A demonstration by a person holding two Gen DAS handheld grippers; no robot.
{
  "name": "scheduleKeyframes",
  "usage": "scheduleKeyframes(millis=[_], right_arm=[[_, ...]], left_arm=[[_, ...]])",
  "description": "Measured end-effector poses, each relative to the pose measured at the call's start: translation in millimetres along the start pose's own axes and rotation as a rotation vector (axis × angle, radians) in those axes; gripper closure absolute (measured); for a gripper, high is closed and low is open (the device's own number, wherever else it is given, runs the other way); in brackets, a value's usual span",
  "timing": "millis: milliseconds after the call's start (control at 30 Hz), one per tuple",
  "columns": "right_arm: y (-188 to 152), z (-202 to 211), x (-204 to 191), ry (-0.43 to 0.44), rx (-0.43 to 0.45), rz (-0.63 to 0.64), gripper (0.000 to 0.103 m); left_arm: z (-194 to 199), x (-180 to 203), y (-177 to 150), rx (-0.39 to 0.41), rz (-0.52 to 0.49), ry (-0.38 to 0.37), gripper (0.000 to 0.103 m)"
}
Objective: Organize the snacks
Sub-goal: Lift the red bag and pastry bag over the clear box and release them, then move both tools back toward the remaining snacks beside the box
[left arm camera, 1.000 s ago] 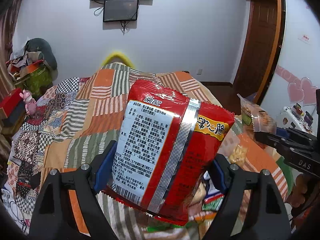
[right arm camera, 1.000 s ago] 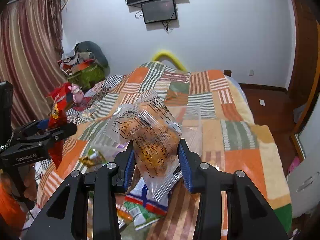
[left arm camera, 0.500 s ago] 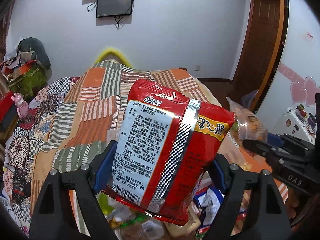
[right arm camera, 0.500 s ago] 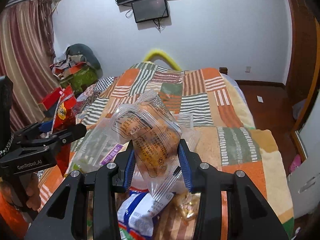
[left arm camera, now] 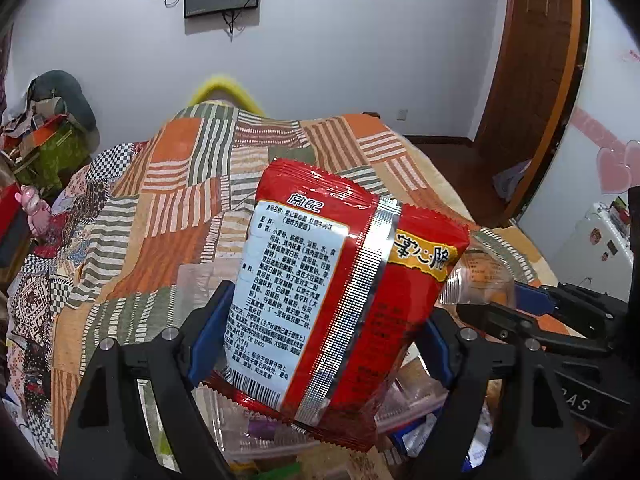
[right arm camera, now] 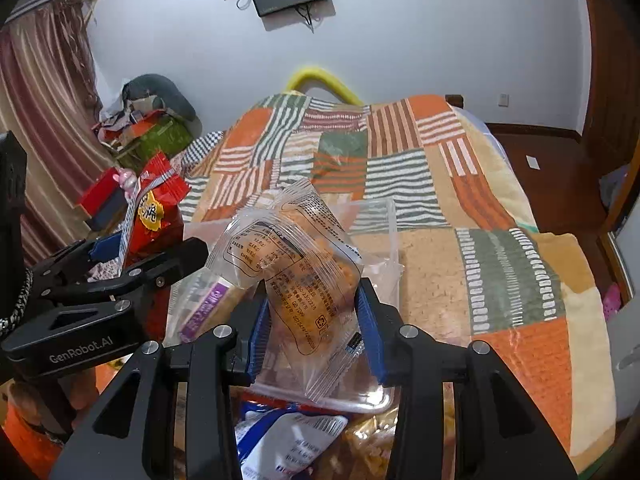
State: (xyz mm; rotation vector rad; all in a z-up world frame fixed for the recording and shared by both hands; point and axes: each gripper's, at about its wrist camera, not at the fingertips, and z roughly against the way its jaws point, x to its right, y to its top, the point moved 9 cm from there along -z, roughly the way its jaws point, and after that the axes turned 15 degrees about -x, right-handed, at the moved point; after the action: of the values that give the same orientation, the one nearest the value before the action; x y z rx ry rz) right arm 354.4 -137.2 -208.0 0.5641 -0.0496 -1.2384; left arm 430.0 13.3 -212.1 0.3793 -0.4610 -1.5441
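Observation:
My left gripper [left arm camera: 320,332] is shut on a red snack packet [left arm camera: 340,300] with a white label, held upright above a clear plastic bin [left arm camera: 256,436]. My right gripper [right arm camera: 312,320] is shut on a clear packet of orange snacks [right arm camera: 304,272], held over the same clear bin [right arm camera: 384,240]. The right gripper shows at the right of the left wrist view [left arm camera: 520,316]. The left gripper [right arm camera: 120,264] with the red packet [right arm camera: 156,212] shows at the left of the right wrist view. More snack packets [right arm camera: 288,440] lie below.
A patchwork blanket [right arm camera: 500,272] in orange, green and stripes covers the bed. A cluttered pile with a green bag [right arm camera: 160,136] stands at the far left. A wooden door [left arm camera: 532,60] and floor are at the right.
Both grippers have moved forward and down with their packets, over the clear bin and the snack pile. The two grippers have come closer together.

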Motion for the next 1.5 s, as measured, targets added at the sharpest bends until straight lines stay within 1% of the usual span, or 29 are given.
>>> scheduleKeyframes(millis=[167,367,533,633,700,833,1033,1167,1333,1500], right_arm=[[1,-10,7,-0.001,-0.028,-0.011,0.066],[1,-14,1,-0.051,-0.034,0.024,0.065],[2,-15,2,-0.067,-0.042,0.012,0.063],[3,-10,5,-0.074,-0.034,0.003,0.054],[4,-4,7,-0.068,-0.024,-0.001,0.053],[2,12,9,-0.079,0.003,0.013,0.052],[-5,32,16,-0.096,0.027,0.023,0.051],[-17,40,26,-0.114,0.023,0.027,0.047],[-32,41,36,-0.147,0.0,0.025,0.043],[-49,34,50,-0.168,-0.041,0.005,0.042]], left_arm=[[-19,-1,-1,-0.038,0.007,0.026,0.021],[-35,-7,-3,-0.089,0.044,0.012,0.021],[-31,-9,-6,-0.088,0.053,0.007,0.02],[-24,-8,-5,-0.083,0.054,-0.009,0.018],[-17,-8,-5,-0.073,0.053,-0.015,0.018],[3,-10,-10,-0.045,0.033,-0.008,0.017],[33,-20,-28,-0.02,0.007,-0.017,0.014],[46,-37,-48,-0.018,-0.003,0.007,0.014],[51,-64,-76,-0.041,0.001,0.053,0.014],[42,-96,-104,-0.082,0.049,0.08,0.014]])
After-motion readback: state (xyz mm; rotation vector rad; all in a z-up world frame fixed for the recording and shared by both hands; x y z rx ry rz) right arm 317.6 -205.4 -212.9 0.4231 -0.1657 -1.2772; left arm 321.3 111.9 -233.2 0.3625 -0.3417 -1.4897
